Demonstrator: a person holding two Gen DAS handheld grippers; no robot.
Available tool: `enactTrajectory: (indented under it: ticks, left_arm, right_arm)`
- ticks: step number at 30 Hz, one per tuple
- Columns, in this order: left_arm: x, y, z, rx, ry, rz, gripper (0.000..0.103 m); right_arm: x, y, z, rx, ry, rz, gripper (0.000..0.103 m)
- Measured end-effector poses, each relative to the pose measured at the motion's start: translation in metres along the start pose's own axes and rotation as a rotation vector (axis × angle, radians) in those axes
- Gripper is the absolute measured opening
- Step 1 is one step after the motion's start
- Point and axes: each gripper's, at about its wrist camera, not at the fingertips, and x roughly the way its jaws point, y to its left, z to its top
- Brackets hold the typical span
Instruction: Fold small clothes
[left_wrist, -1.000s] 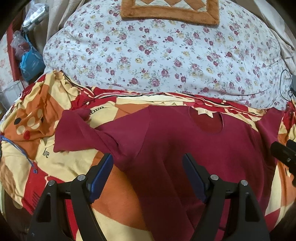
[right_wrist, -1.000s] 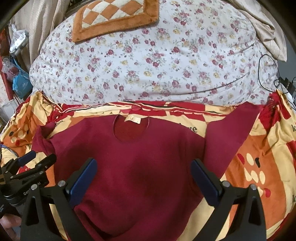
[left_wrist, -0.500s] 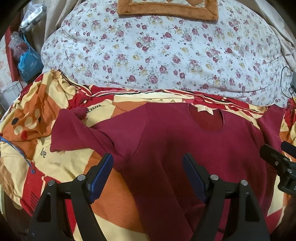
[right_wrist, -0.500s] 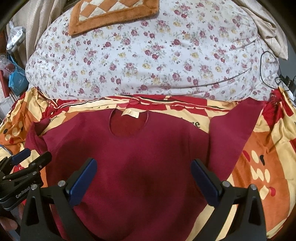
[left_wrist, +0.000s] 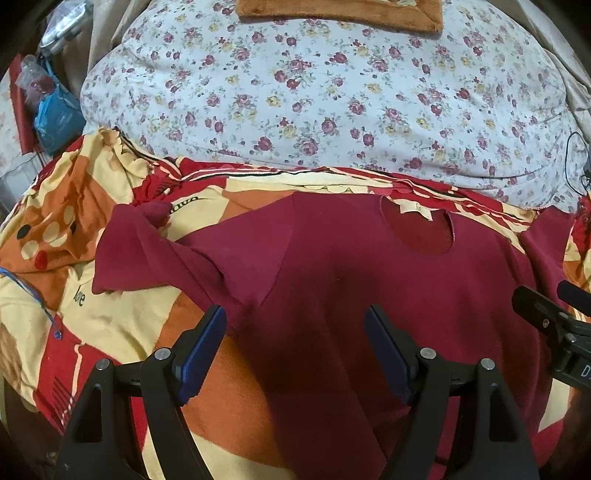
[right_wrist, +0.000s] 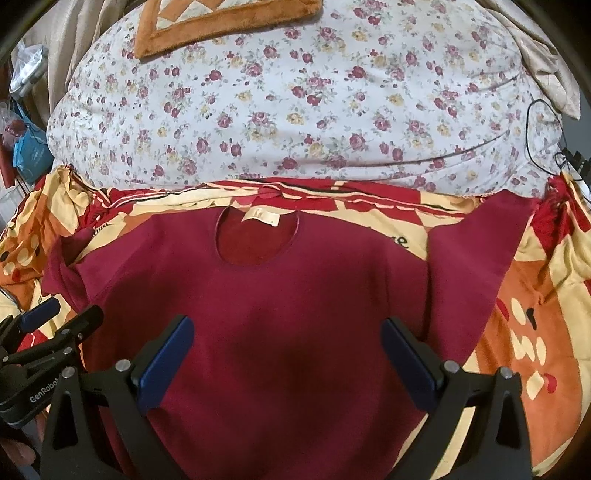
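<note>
Dark red knit short-sleeved shirt (right_wrist: 295, 302) lies front up, flat on the orange, red and cream patterned blanket (left_wrist: 110, 314), neckline toward the floral quilt (right_wrist: 295, 103). Left gripper (left_wrist: 295, 347) and right gripper (right_wrist: 288, 350) hover above it, jaws wide, empty.

Both cameras have edged forward over the maroon shirt (right_wrist: 295, 314), which lies lower in view.
</note>
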Motion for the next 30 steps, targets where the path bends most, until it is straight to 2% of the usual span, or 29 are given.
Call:
enactTrajectory:
  ticks: [30]
  left_arm:
    - [0.012, 0.029, -0.001, -0.062, 0.018, 0.027, 0.069]
  right_arm:
    - [0.015, 0.025, 0.003, -0.057, 0.041, 0.019, 0.102]
